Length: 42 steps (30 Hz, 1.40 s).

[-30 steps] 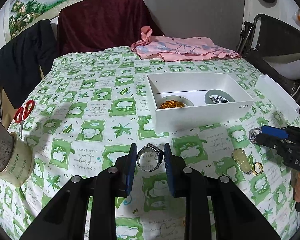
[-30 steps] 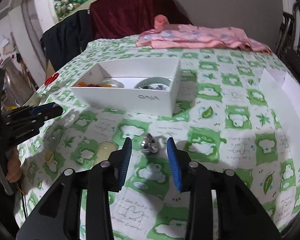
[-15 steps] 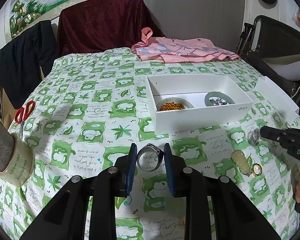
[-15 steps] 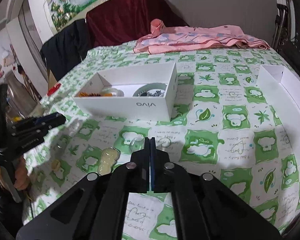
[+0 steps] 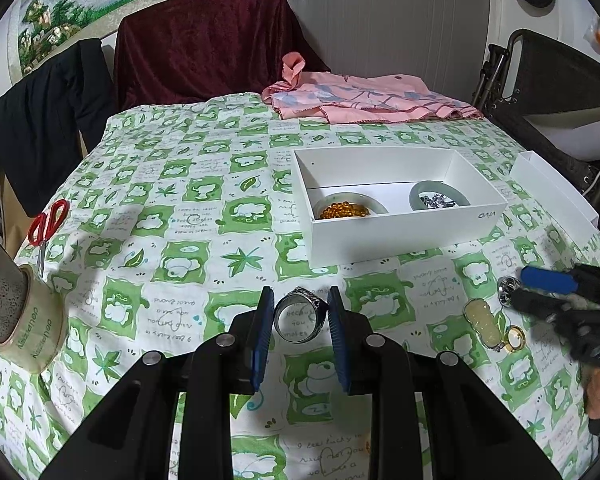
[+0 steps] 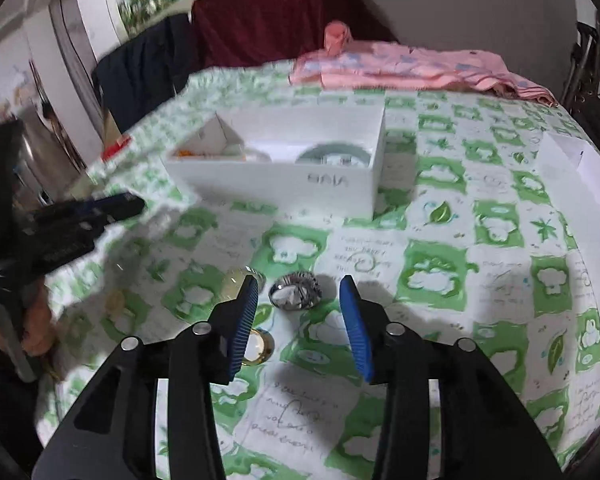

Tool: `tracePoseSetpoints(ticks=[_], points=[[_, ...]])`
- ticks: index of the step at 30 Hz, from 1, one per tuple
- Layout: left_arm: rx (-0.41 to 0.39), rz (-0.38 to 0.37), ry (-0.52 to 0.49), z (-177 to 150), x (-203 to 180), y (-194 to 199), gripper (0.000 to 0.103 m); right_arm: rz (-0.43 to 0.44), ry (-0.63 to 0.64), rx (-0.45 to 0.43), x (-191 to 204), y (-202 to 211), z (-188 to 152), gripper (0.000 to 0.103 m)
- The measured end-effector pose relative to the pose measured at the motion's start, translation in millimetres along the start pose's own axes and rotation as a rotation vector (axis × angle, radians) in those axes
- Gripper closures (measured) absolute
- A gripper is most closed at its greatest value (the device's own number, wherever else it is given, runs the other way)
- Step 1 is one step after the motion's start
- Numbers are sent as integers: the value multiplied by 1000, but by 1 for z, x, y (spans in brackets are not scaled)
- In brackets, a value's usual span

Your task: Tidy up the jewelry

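Observation:
My left gripper (image 5: 300,306) is shut on a silver ring (image 5: 298,316), held upright between its blue pads above the green-and-white cloth. My right gripper (image 6: 299,294) is opening, and a second silver ring (image 6: 295,293) lies on the cloth between its pads, which do not touch it. A gold ring (image 6: 257,347) and a pale pendant (image 6: 236,282) lie just left of that gripper. The white box (image 5: 400,236) holds a dish of amber beads (image 5: 342,211) and a grey-green bangle with silver pieces inside it (image 5: 438,200).
Red scissors (image 5: 46,222) and a tape roll (image 5: 36,322) sit at the table's left edge. A white lid (image 5: 552,192) lies right of the box. A pink cloth (image 5: 364,98) lies at the far edge and a dark folding chair (image 5: 548,76) stands beyond the right side.
The right gripper closed with nothing seen between its pads, and its jaws now stand apart again around the ring on the cloth. The left gripper and its ring have not moved.

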<state>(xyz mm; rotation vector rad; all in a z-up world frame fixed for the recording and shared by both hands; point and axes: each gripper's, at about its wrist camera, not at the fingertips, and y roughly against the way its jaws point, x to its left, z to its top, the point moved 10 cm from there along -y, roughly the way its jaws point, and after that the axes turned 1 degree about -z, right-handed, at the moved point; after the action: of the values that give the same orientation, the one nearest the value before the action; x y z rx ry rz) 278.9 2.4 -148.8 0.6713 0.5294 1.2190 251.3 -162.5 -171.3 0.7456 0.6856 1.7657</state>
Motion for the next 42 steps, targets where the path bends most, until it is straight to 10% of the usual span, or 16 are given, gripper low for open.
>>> tracePoseSetpoints(ticks=[2, 25, 42], points=[[0, 0, -4, 0, -1, 0, 76, -2, 1, -3, 0, -1, 1, 75], [-63, -54, 6, 54, -13, 10, 76, 54, -112, -161, -22, 42, 56, 76], [1, -85, 38, 90, -26, -60, 74, 62, -165, -106, -39, -23, 108, 74]])
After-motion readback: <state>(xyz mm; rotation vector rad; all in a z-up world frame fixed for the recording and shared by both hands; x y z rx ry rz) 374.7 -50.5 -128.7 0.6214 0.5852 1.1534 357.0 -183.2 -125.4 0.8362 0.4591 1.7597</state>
